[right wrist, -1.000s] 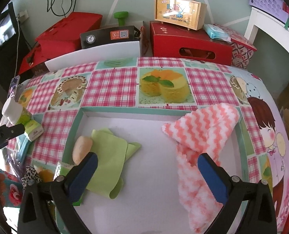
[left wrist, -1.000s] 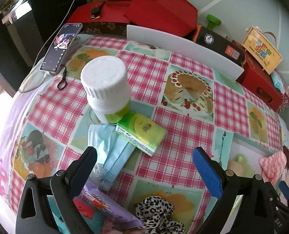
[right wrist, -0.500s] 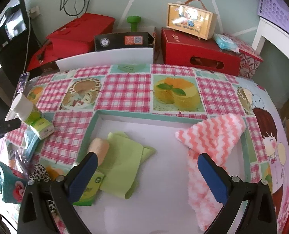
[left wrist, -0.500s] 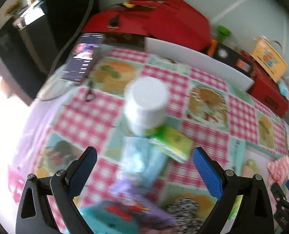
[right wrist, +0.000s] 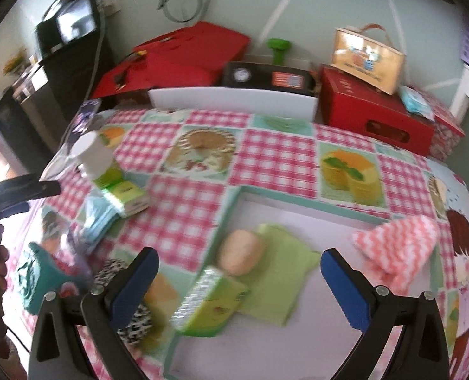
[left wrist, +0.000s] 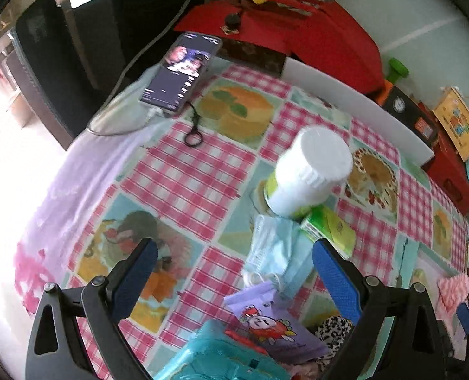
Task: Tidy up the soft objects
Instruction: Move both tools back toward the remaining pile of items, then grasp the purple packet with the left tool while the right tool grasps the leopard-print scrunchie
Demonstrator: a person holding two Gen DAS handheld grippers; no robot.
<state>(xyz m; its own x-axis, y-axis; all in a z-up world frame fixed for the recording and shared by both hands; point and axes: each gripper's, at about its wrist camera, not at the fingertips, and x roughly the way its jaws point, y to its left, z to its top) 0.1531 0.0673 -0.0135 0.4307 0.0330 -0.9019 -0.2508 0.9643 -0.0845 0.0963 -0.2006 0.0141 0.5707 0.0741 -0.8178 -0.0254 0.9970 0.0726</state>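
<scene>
Blue pads: both grippers carry them; the left gripper (left wrist: 231, 262) and right gripper (right wrist: 239, 267) each stand with jaws spread wide and nothing between them.
Change, left: a second ago the left view had the white bottle (left wrist: 309, 174) dead ahead; now it sits off to the right, so the gripper has swung left and pulled back over bare cloth.
Change, right: the right view has swung left too; the tray (right wrist: 298, 210) and its contents now sit lower and nearer, blurred by motion.
Meaning: neither gripper has taken anything, so this looks like a pause between picks while the next soft item is chosen.
In tray: green cloth (right wrist: 280, 280), peach sponge (right wrist: 240, 251) resting on its left edge, pink striped towel (right wrist: 397, 245) draped at the right rim; a green tissue pack (right wrist: 212, 305) leans over the near-left rim.
Still outside: blue face mask (left wrist: 275, 250) touching the bottle's base, a second tissue pack (left wrist: 329, 229) beside it, a leopard scrunchie (left wrist: 334, 332) and a purple pouch (left wrist: 272, 326) close under the left gripper.
Edges: the table (left wrist: 183, 171) falls away at the left, near a phone (left wrist: 182, 74) at its far corner.
Open room: checked cloth ahead of the left gripper is free; the tray's white middle has space between cloth and towel.
Risk: the bottle stands against the mask, so tugging the mask may tip it.
</scene>
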